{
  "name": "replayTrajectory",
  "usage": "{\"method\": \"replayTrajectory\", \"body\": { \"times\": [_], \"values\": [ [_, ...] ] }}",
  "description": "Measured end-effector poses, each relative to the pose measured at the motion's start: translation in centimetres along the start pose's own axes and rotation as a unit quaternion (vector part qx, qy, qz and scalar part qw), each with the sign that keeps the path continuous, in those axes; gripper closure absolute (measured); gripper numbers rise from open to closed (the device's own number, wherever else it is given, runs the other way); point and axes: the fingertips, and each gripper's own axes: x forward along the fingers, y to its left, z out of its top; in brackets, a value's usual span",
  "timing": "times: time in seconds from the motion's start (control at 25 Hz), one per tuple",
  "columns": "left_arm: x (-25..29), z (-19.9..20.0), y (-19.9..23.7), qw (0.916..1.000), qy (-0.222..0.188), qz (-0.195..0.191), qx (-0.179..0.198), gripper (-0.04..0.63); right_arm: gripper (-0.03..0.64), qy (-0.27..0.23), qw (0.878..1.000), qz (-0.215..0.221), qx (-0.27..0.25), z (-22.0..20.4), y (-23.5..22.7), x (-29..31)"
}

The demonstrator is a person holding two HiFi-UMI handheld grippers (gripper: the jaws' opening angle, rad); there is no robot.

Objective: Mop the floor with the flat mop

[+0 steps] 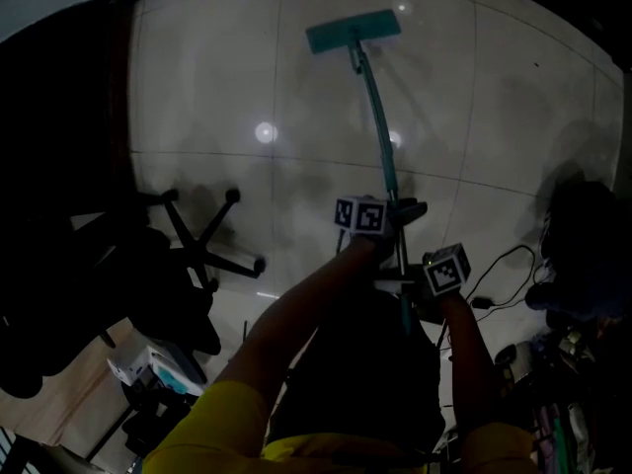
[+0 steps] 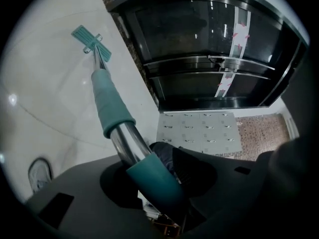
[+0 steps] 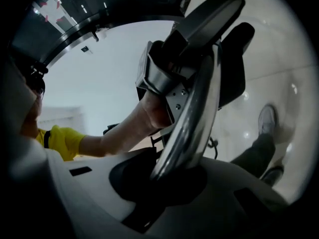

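The flat mop's teal head (image 1: 353, 31) lies flat on the glossy white floor (image 1: 207, 77) far ahead, its pole (image 1: 383, 156) running back to my hands. My left gripper (image 1: 393, 215) is shut on the pole higher up; in the left gripper view the chrome and teal pole (image 2: 119, 128) passes between its jaws, with the mop head (image 2: 90, 38) small in the distance. My right gripper (image 1: 420, 286) is shut on the pole lower down, where the chrome shaft (image 3: 192, 128) fills the gap between its jaws.
An office chair with a star base (image 1: 202, 240) stands to the left, near a dark desk (image 1: 59, 97). Cables (image 1: 504, 265) and dark clutter (image 1: 583, 255) lie on the right. A dark glass wall with steel rails (image 2: 209, 59) borders the floor.
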Motion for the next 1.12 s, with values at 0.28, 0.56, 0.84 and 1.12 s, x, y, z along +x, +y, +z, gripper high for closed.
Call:
{"method": "replayTrajectory", "body": {
  "times": [0.28, 0.56, 0.84, 1.12],
  "values": [
    [0.8, 7.0, 4.2, 0.9966, 0.058, 0.021, 0.055, 0.413, 0.569, -0.051, 0.998, 0.006, 0.021, 7.0, -4.1, 2.1],
    [-3.8, -11.7, -3.4, 0.9991, 0.000, 0.000, -0.044, 0.416, 0.551, 0.093, 0.993, 0.012, 0.076, -13.9, 3.8, 2.5],
    [-4.8, -10.7, -1.6, 0.9966, -0.071, 0.006, -0.042, 0.419, 0.548, 0.131, 0.991, 0.008, 0.030, -13.6, 2.0, 2.3],
    [-3.9, 9.4, 6.2, 0.9959, -0.090, -0.002, 0.007, 0.420, 0.563, 0.063, 0.997, -0.027, -0.038, 6.8, -5.2, 4.1]
  ]
}}
